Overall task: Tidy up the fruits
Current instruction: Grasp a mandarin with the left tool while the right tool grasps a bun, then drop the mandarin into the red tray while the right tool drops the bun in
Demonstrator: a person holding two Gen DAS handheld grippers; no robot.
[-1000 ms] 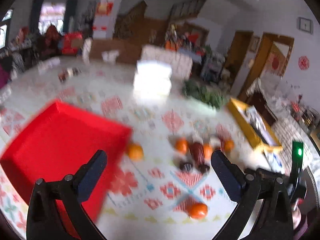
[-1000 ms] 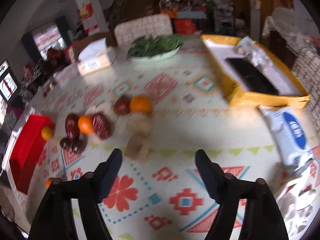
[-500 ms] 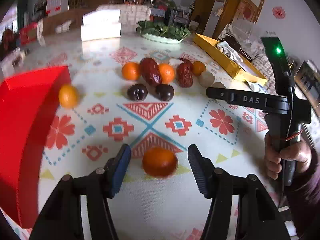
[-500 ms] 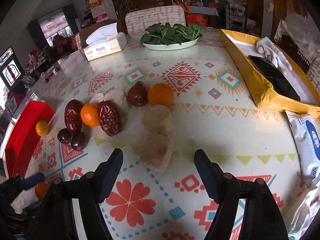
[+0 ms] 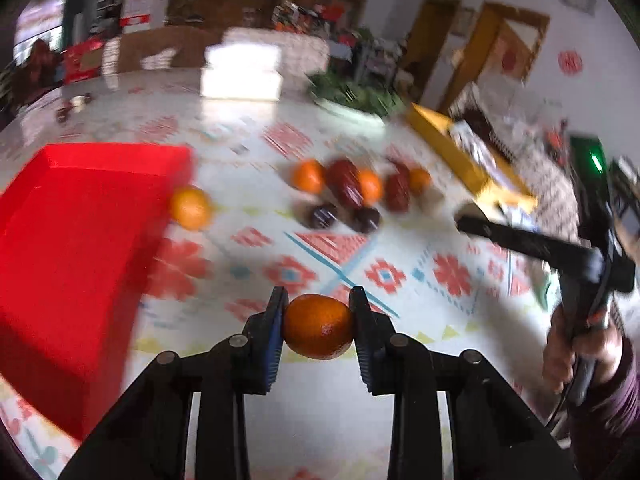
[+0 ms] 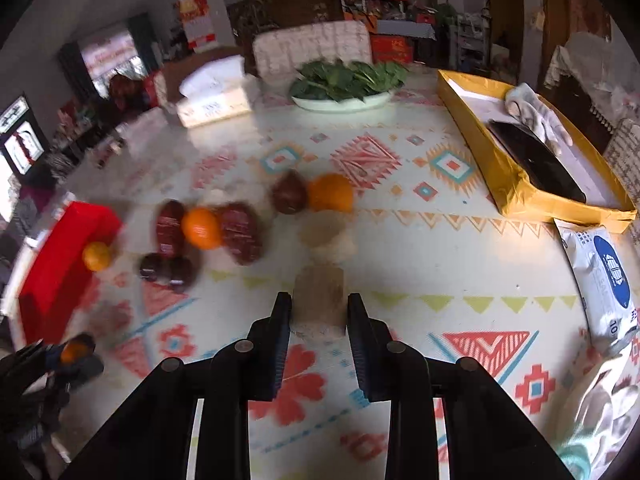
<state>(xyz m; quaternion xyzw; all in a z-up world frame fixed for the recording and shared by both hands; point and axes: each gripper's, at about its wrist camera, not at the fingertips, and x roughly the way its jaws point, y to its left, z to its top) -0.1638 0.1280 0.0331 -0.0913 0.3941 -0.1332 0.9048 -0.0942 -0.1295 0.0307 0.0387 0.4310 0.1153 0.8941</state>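
Note:
My left gripper (image 5: 318, 326) is shut on an orange (image 5: 319, 327) and holds it just above the patterned table. A red tray (image 5: 76, 248) lies to its left, with a small orange (image 5: 191, 208) beside its edge. My right gripper (image 6: 319, 312) is closed around a pale beige fruit piece (image 6: 319, 297) on the table. A second beige piece (image 6: 325, 232) lies just beyond it. Further off lie oranges (image 6: 201, 228), red dates (image 6: 240, 232) and dark plums (image 6: 168, 269). The red tray (image 6: 60, 264) is at the left in the right wrist view.
A yellow box (image 6: 532, 160) with a black item and a cloth stands at the right. A wipes packet (image 6: 604, 276) lies near it. A plate of greens (image 6: 344, 84) and a tissue box (image 6: 212, 100) stand at the far side.
My left gripper closed on the orange and lifted it slightly. My right gripper moved forward and closed on the near beige piece.

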